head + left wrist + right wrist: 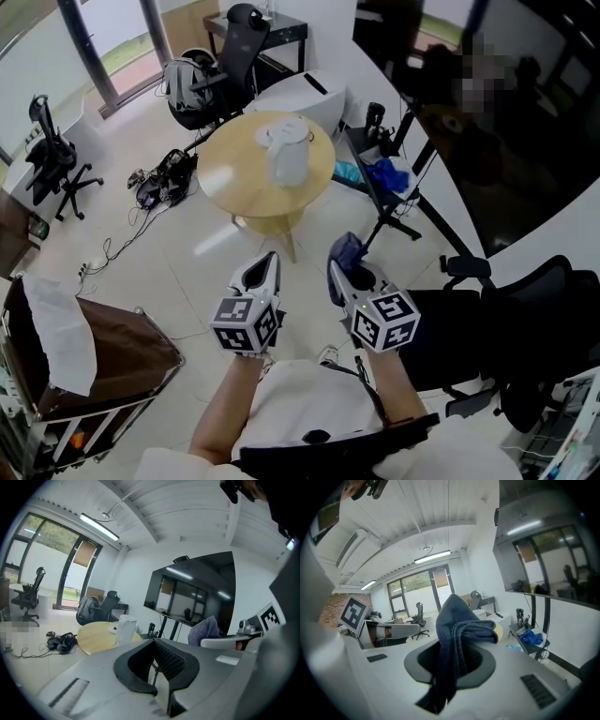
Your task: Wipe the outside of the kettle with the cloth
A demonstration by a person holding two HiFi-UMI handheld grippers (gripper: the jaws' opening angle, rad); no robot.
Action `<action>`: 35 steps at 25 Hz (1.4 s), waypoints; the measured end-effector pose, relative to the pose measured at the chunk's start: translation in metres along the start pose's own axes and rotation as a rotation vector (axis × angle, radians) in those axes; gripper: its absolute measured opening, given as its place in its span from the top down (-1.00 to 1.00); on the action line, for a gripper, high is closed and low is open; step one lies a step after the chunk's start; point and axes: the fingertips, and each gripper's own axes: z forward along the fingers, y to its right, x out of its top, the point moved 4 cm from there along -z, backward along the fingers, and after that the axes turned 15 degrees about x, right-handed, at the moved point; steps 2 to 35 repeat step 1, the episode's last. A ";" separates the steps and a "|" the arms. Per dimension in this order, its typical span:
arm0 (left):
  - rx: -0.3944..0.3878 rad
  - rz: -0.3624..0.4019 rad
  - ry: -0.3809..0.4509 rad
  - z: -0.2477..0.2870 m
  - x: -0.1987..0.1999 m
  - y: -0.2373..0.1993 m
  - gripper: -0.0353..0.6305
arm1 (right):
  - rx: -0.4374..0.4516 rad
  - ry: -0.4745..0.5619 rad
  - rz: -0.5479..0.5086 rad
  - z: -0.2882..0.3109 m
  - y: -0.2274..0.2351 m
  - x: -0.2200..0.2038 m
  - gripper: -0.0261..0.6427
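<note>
Head view shows the left gripper (266,270) on the left, held out above the floor in front of the person. Its jaws are pressed fully together, and the left gripper view shows the dark pads meeting on nothing. Further ahead, and well apart from both grippers, the white kettle (289,152) stands upright on the round wooden table (230,178). Just right of the left gripper, the right gripper (339,268) is clamped on the dark blue cloth (347,247). The cloth bunches up above the fingertips, and in the right gripper view a fold of it trails down between the pads.
</note>
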 end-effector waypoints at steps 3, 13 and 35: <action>0.000 -0.003 0.001 0.000 0.001 -0.003 0.89 | 0.003 0.001 0.000 0.003 -0.002 0.000 0.73; 0.000 -0.003 0.001 0.000 0.001 -0.003 0.89 | 0.003 0.001 0.000 0.003 -0.002 0.000 0.73; 0.000 -0.003 0.001 0.000 0.001 -0.003 0.89 | 0.003 0.001 0.000 0.003 -0.002 0.000 0.73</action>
